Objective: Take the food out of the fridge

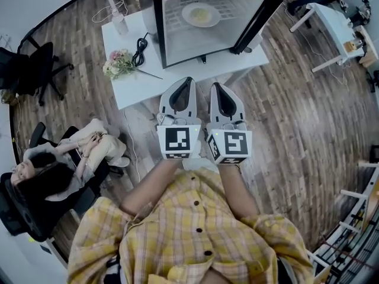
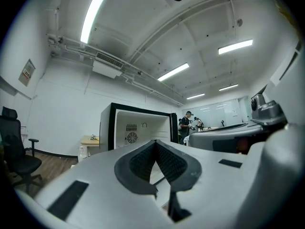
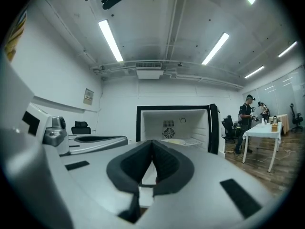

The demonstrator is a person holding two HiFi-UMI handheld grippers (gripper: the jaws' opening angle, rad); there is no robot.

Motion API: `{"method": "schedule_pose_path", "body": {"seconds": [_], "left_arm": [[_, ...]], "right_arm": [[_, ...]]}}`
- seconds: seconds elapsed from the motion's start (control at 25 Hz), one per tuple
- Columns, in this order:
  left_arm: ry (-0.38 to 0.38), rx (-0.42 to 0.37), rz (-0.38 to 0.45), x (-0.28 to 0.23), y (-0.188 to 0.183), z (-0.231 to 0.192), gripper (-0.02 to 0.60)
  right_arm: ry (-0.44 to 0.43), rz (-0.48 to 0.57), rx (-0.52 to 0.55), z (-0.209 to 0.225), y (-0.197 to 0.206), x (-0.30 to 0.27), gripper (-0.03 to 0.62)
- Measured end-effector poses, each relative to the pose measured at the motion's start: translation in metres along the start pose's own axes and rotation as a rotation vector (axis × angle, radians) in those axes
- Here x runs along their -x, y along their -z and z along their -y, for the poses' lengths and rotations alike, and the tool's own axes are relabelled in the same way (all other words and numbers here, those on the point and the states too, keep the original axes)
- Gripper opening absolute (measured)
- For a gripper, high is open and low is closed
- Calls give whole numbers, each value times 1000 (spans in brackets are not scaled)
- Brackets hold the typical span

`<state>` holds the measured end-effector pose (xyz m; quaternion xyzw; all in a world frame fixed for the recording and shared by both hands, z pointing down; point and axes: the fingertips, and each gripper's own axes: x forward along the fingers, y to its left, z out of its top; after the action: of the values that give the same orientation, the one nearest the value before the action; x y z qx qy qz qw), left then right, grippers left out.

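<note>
A small black fridge (image 1: 207, 22) stands open on a white table (image 1: 136, 84). On its wire shelf lies a white plate of pale food (image 1: 200, 14), which also shows in the right gripper view as a plate (image 3: 174, 141) inside the fridge (image 3: 174, 123). My left gripper (image 1: 188, 81) and right gripper (image 1: 215, 86) are held side by side in front of the table, both shut and empty, pointing at the fridge and well short of it. In the left gripper view the shut left gripper (image 2: 155, 143) faces the fridge (image 2: 138, 128).
A bunch of flowers (image 1: 118, 63), a coiled black cable (image 1: 140, 49) and a bottle (image 1: 118, 20) lie on the table left of the fridge. A person sits in a chair (image 1: 65, 158) at the left. Another white table (image 1: 334, 25) stands at the right.
</note>
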<state>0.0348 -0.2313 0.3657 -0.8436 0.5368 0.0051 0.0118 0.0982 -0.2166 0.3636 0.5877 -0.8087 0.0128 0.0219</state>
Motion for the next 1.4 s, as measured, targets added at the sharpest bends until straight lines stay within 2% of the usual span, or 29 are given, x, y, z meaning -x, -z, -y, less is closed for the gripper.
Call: {"method": "schedule_pose_path", "body": {"seconds": [0.4, 0.84, 1.4], "left_arm": [[-50, -16, -24, -57, 4, 11, 9], [-92, -10, -49, -82, 7, 18, 9], [-52, 36, -68, -125, 15, -2, 9]], "right_arm": [[-62, -6, -25, 45, 3, -38, 8], [-97, -24, -64, 67, 12, -46, 8], [-59, -29, -42, 82, 7, -87, 8]]}}
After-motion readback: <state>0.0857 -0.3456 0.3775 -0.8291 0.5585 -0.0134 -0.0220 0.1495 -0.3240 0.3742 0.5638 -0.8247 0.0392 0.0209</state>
